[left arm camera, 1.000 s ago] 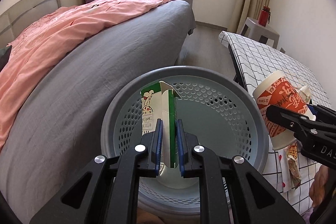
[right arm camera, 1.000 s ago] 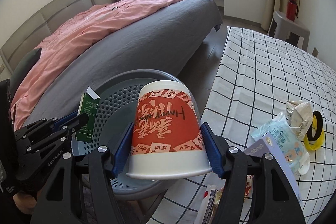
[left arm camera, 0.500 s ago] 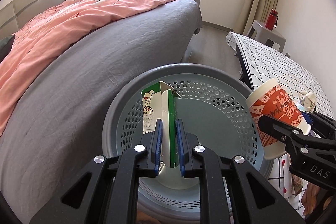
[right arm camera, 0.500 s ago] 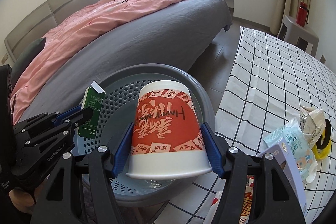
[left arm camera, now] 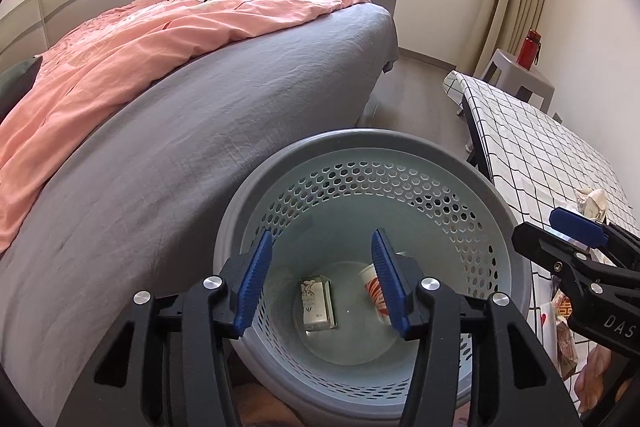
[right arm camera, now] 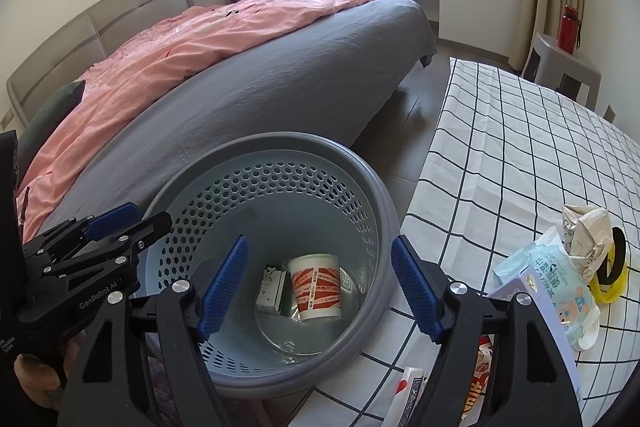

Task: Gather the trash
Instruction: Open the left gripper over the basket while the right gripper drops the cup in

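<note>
Dropped: carton (left arm camera: pixel 318 303), cup (right arm camera: pixel 316 285) | bin (right arm camera: pixel 376 187) holds both | tools (left arm camera: pixel 320 283) (right arm camera: pixel 320 285) opened, seemingly empty

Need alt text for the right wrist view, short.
Open right gripper hovers over a grey bin holding a red-and-white cup and a small carton. Wrappers lie on the checked table to the right; the left gripper is at left.

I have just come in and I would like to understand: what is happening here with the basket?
A person is collecting trash with a two-finger gripper in each hand. Both the left gripper and the right gripper have just been opening above the grey waste basket, with nothing between their fingers. A green milk carton and a red paper cup lie at its bottom. More wrappers wait on the checked tablecloth.
</note>
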Available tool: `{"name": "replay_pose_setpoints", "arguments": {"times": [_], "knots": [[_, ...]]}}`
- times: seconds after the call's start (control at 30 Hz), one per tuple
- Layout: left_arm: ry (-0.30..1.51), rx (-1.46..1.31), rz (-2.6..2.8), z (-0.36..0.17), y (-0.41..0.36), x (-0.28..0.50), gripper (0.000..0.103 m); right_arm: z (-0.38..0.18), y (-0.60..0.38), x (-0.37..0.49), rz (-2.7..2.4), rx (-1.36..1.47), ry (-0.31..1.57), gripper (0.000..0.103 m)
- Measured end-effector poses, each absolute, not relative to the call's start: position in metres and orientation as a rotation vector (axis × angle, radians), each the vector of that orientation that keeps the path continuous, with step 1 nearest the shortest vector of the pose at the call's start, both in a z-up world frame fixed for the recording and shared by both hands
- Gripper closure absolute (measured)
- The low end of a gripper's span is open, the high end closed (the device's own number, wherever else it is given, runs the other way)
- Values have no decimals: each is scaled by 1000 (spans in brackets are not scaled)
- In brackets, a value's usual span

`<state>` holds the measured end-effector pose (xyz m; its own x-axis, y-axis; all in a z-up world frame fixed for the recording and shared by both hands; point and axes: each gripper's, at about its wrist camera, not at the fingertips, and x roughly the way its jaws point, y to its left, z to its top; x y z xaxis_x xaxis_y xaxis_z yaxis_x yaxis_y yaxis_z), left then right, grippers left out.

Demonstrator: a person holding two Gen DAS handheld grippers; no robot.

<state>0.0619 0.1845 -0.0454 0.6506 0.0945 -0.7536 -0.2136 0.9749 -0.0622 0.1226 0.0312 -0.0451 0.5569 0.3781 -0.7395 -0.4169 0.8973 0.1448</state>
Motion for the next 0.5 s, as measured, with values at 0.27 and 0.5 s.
{"name": "replay_pose_setpoints", "arguments": {"times": [0.27,0.5], "knots": [[831,-141,203,-44,185,61,45,-45,34,118,465,-68,854,31],[826,-143,211,-43,187,60,42,-46,34,120,463,-66,860,31]]}}
